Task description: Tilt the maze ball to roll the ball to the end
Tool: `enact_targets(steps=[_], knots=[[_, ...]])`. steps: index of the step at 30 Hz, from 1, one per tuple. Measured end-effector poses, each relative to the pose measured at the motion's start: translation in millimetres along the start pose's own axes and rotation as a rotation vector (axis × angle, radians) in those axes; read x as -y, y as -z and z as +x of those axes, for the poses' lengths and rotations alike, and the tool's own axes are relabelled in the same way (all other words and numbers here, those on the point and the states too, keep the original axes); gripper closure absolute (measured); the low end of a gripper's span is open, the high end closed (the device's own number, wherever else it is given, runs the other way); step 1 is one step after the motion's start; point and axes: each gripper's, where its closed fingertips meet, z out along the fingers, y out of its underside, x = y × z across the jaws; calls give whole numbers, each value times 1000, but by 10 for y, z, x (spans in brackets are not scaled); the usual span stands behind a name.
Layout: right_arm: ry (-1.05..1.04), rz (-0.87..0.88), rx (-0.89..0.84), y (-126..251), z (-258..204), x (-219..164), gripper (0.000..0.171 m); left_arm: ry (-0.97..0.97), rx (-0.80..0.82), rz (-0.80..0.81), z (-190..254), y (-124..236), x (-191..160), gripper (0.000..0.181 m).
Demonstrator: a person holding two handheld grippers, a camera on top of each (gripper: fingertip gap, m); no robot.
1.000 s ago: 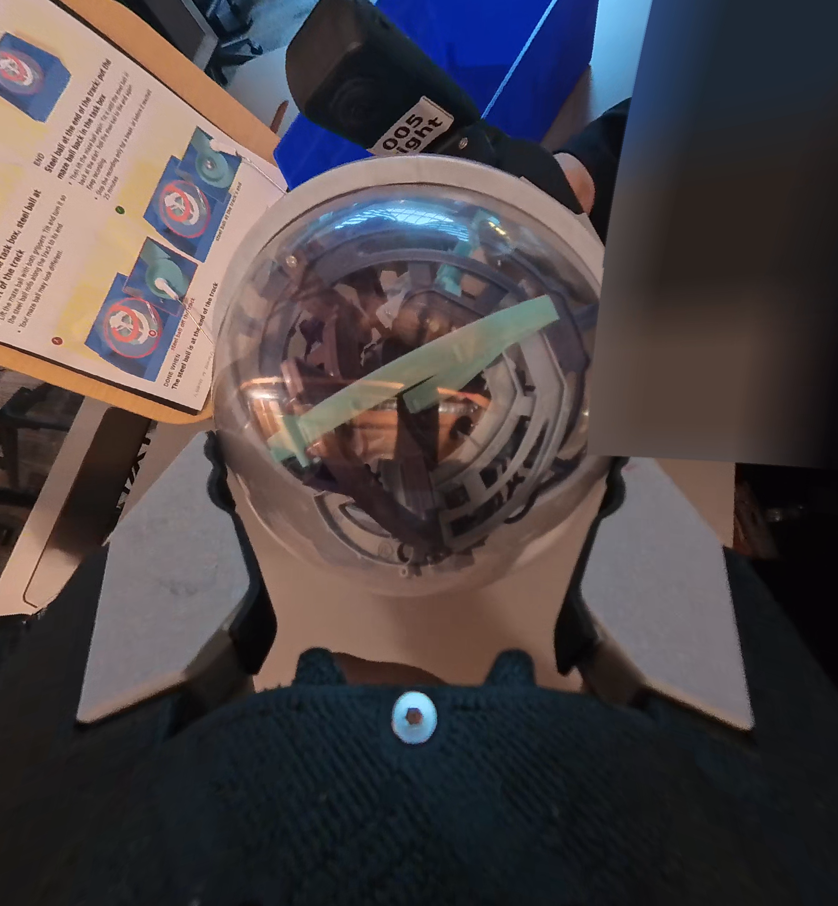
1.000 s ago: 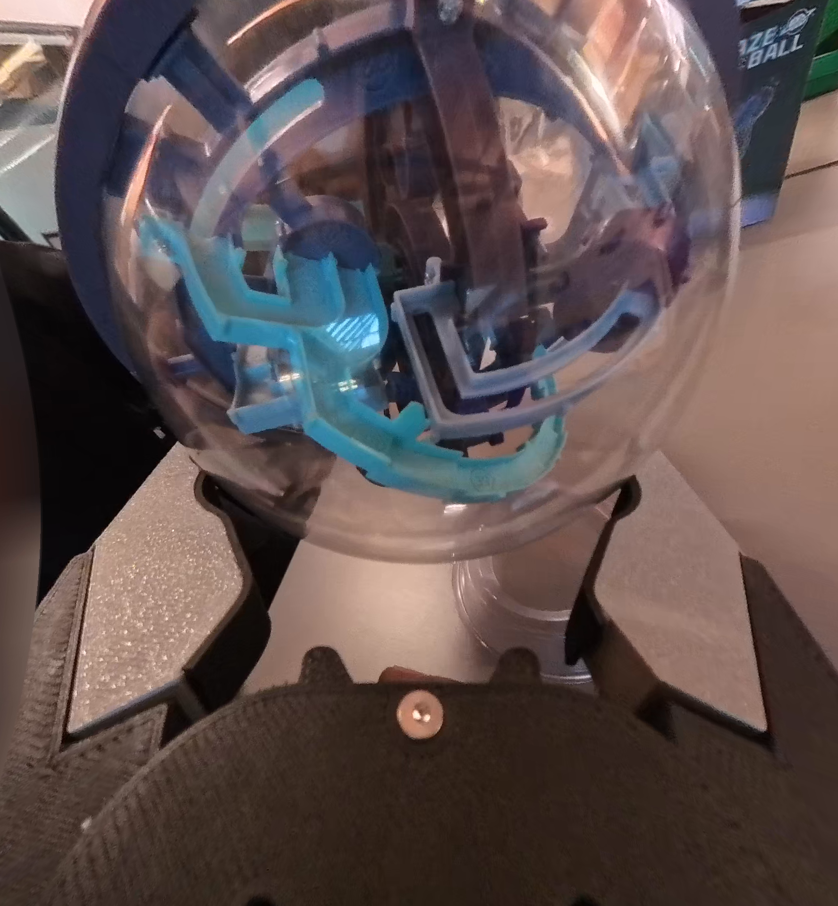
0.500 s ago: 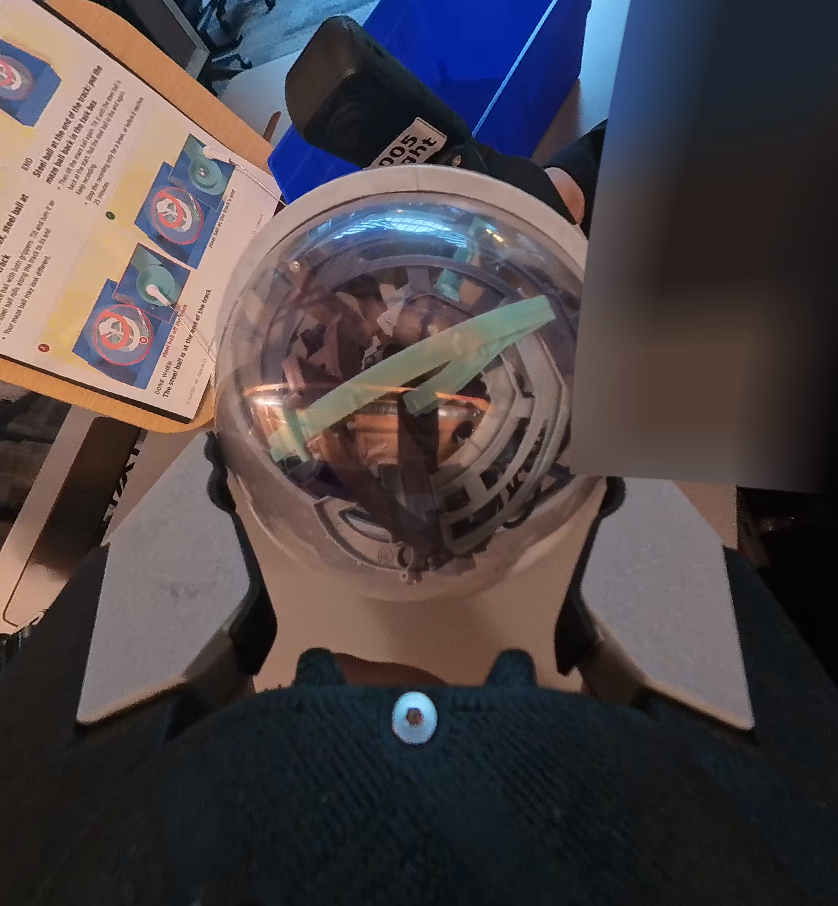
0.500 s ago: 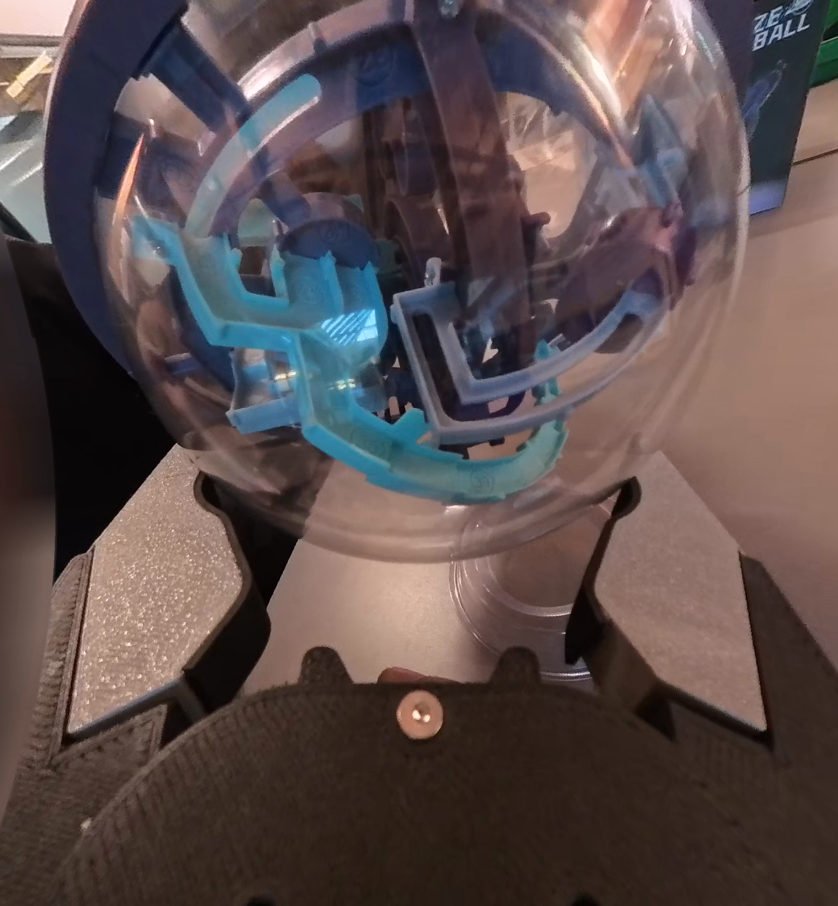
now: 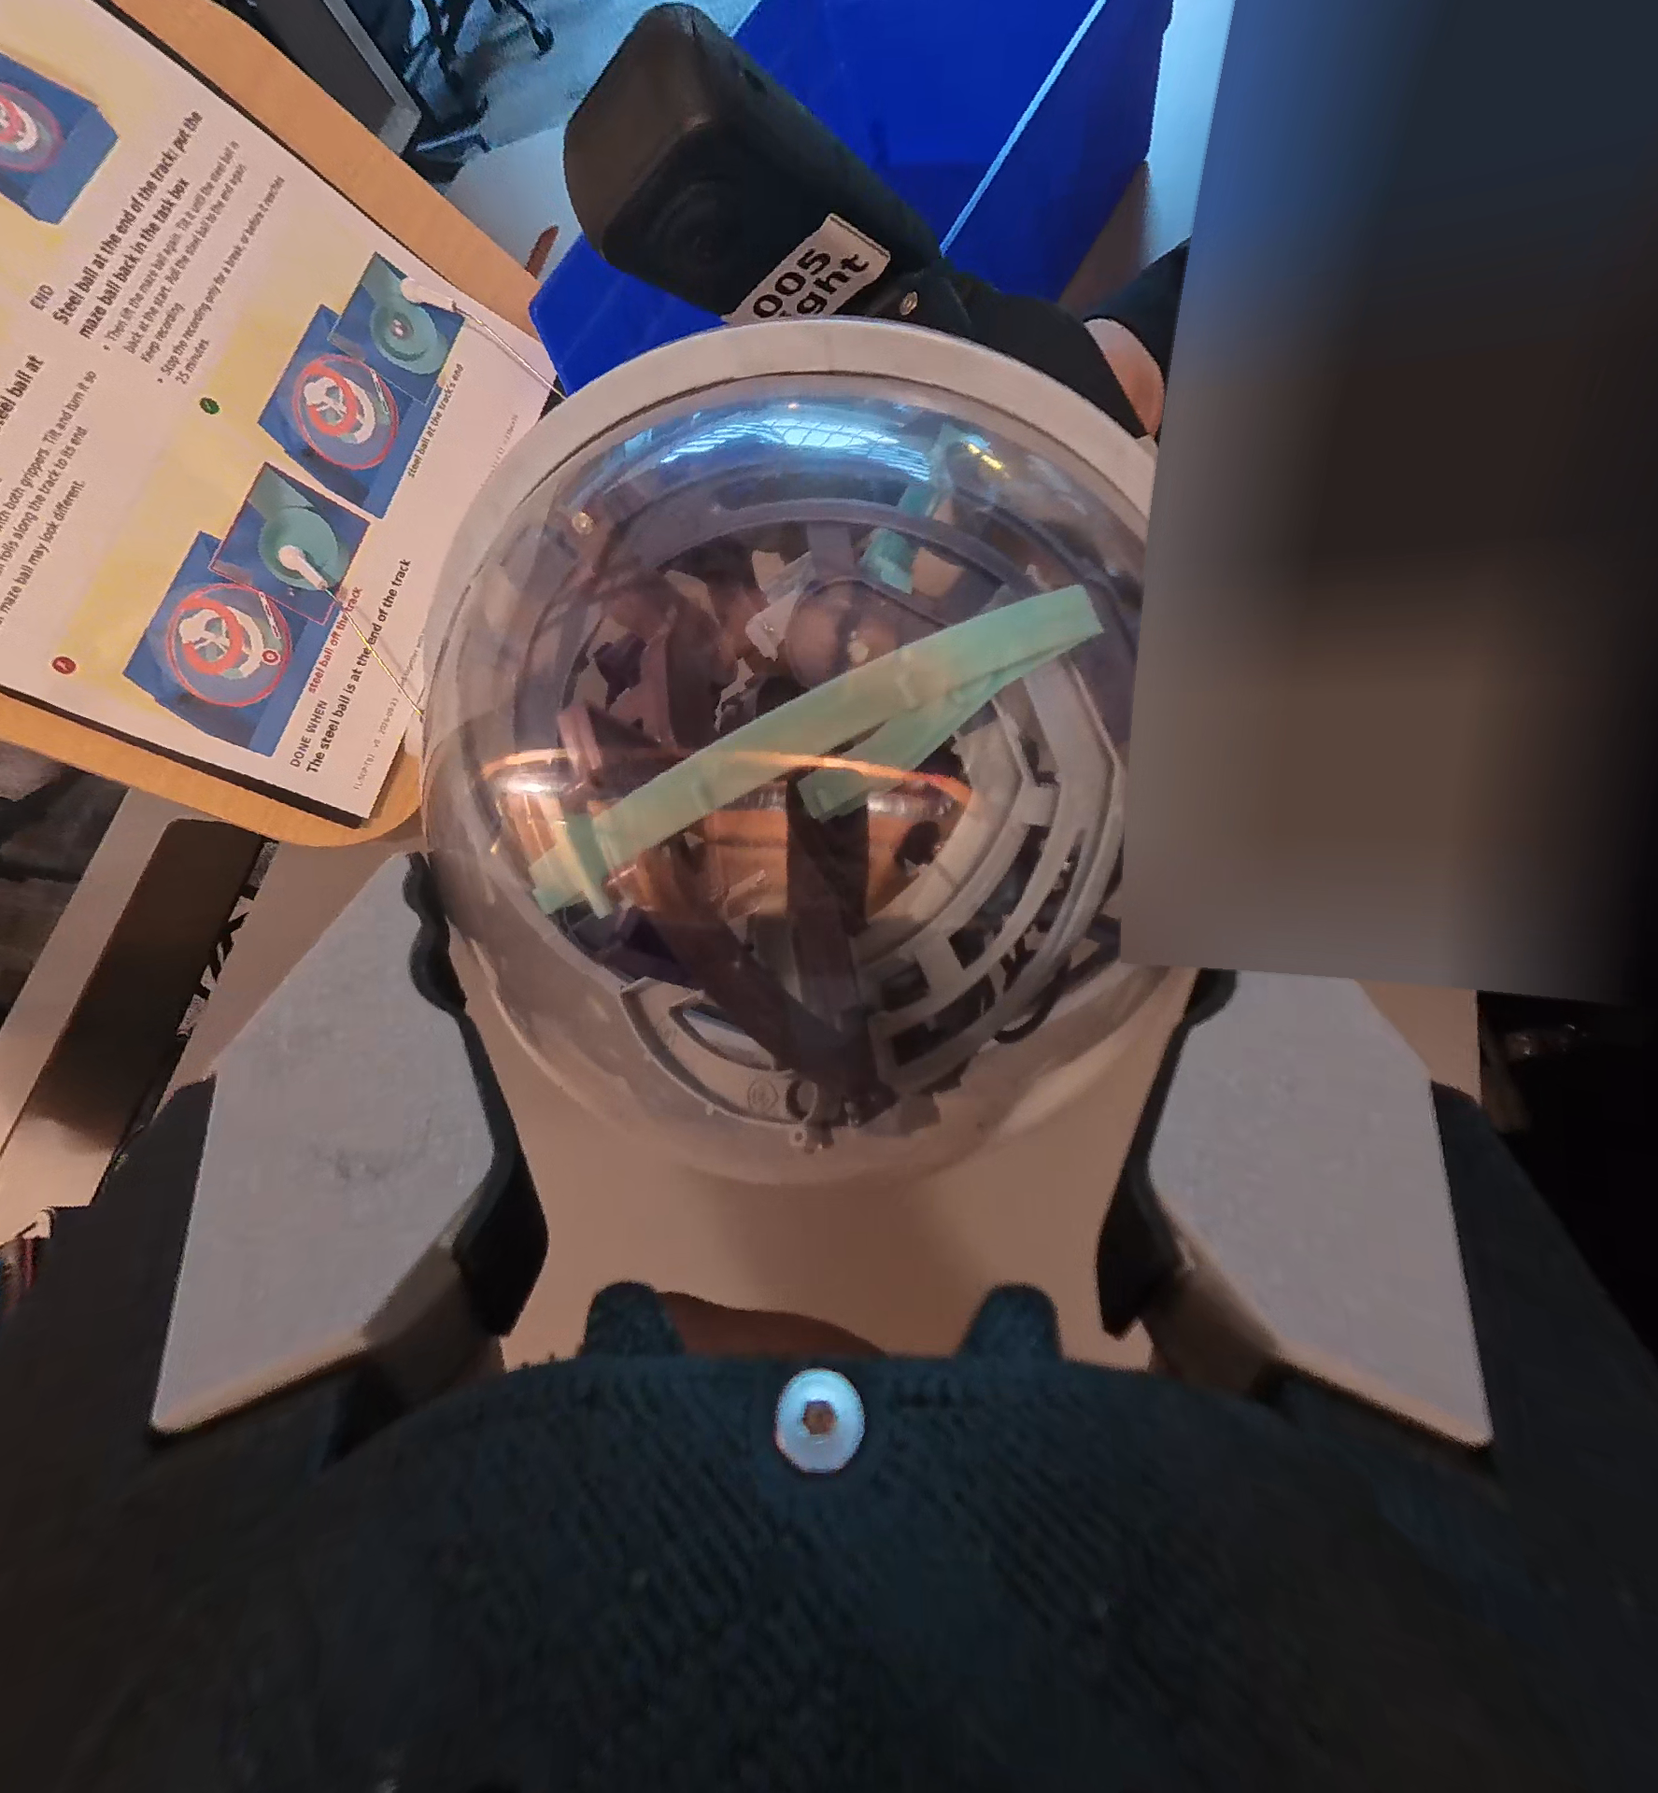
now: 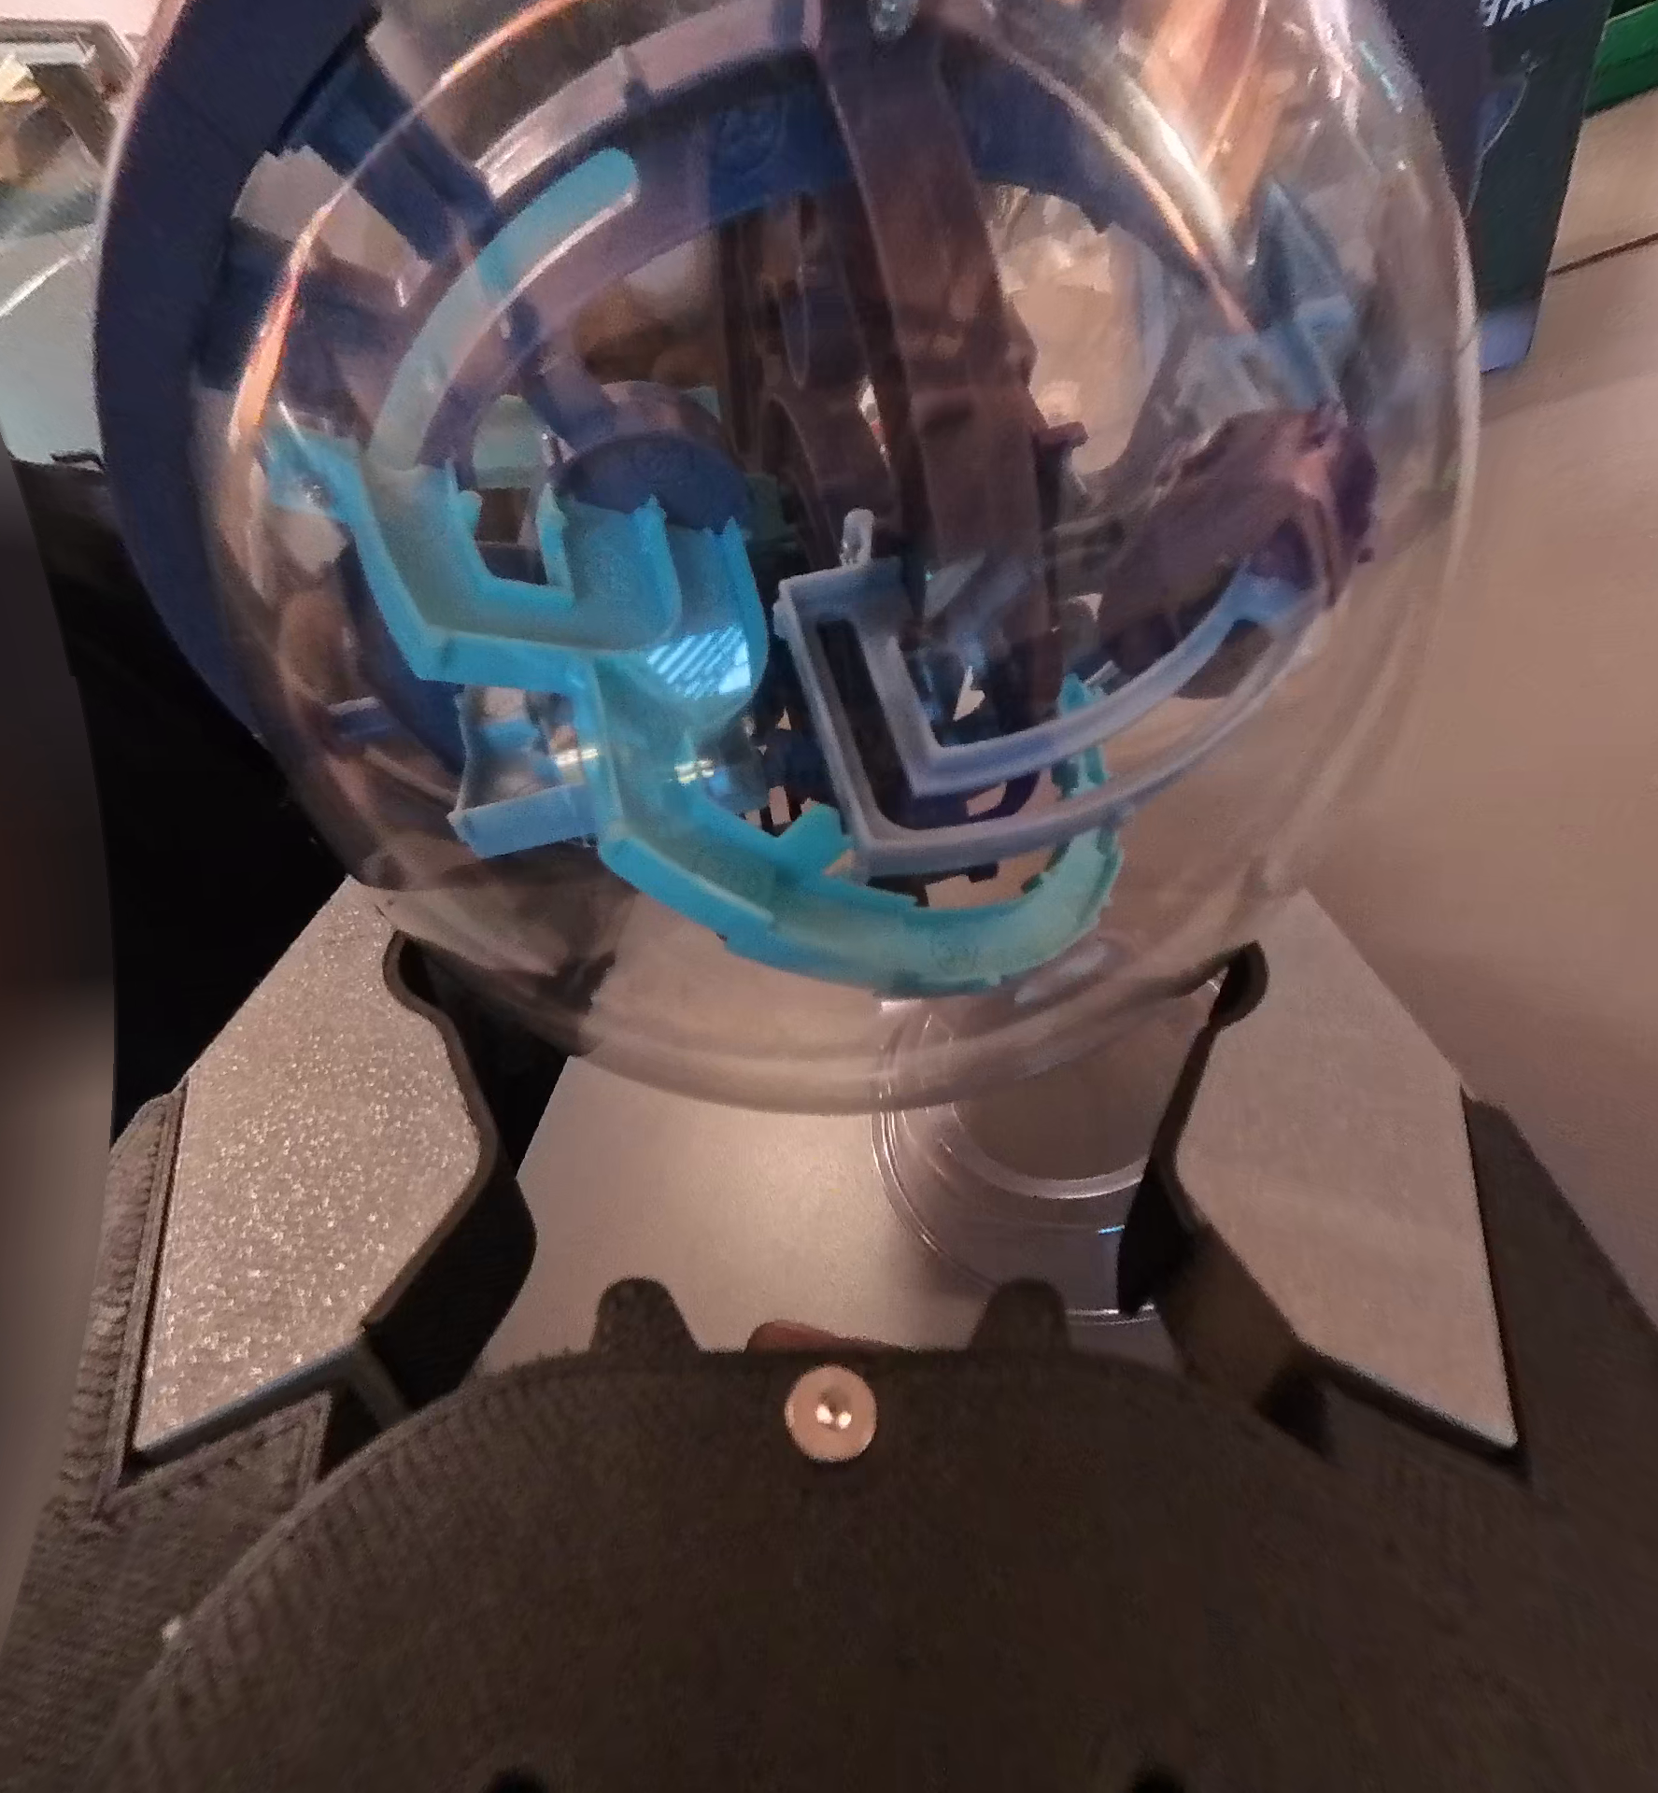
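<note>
The maze ball [image 5: 786, 776] is a clear sphere with a grey rim and green, grey and dark tracks inside. It hangs in the air, held from two sides. My left gripper [image 5: 815, 970] is shut on its lower part, one finger on each side. My right gripper [image 6: 820, 970] is shut on it from the opposite side, where the maze ball [image 6: 786, 543] shows light blue and grey tracks. The right gripper's black body [image 5: 737, 213] shows behind the ball in the left wrist view. I cannot pick out the steel ball.
A clear plastic stand [image 6: 1019, 1193] sits on the beige table [image 6: 1533, 776] under the ball. A dark box [image 6: 1523, 194] stands at the back right. A printed instruction sheet [image 5: 174, 466] on a wooden board and a blue bin [image 5: 951, 126] lie beyond.
Both grippers keep their hold. The ball has tilted slightly. In the right wrist view the box has slid up and the stand has shifted a little.
</note>
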Motion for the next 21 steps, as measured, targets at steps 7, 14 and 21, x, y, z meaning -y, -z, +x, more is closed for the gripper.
enact_targets(steps=[7,14,21], knots=[[-17,8,2,-30,-7,21,15,38,22,48,7,34,-40,33],[-59,51,18,-33,-6,109,15,103,39,107,-36,70,-34,33],[-101,54,-34,2,-3,255,16,154,31,153,-108,120,-7,33]])
